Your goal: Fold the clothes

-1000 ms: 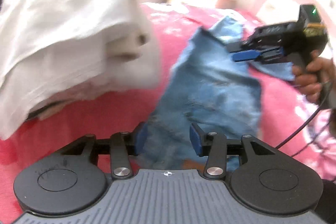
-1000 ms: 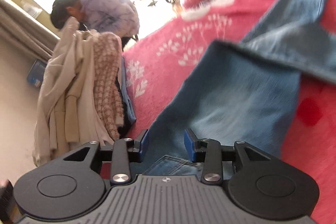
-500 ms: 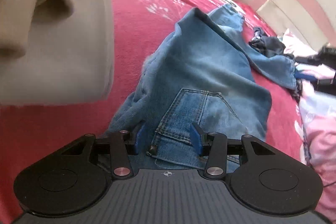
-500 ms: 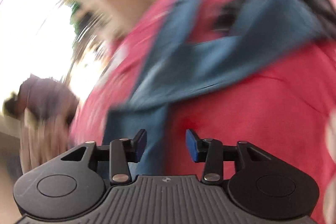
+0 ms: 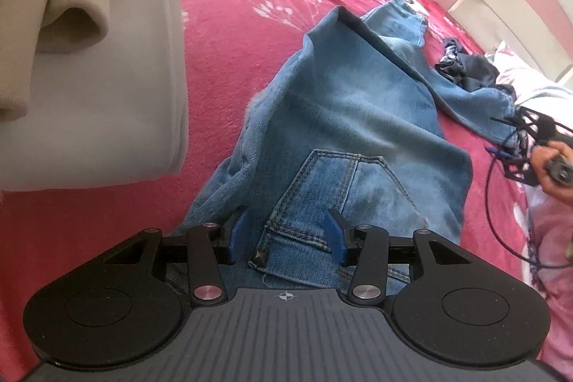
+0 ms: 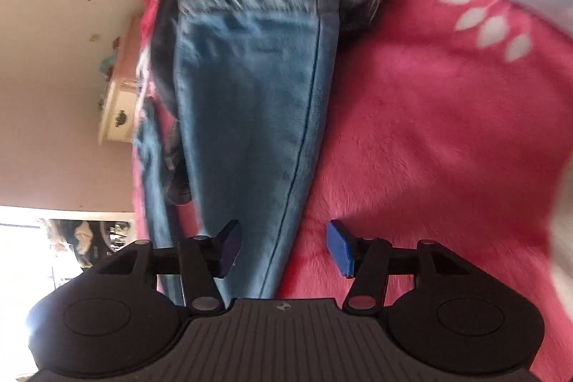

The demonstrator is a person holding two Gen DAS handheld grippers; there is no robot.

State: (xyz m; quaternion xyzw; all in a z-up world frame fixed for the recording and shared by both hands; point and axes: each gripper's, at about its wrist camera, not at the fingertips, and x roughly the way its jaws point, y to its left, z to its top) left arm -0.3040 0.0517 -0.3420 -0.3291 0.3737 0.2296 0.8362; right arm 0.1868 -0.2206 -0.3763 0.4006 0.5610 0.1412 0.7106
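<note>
Jeans sprawled on the pink bedspread, heavy, floppy denim best taken at waistband or hem.

The left gripper straddles the waist pocket, unclenched; the right gripper is opening over a leg, gripping nothing. Its view is blurred, the waistband hidden.

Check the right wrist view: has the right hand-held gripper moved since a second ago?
Yes. The right hand-held gripper has swung along the jeans from the folded body to a leg's hem; the pink blanket looks rotated. Its jaws are opening.
</note>
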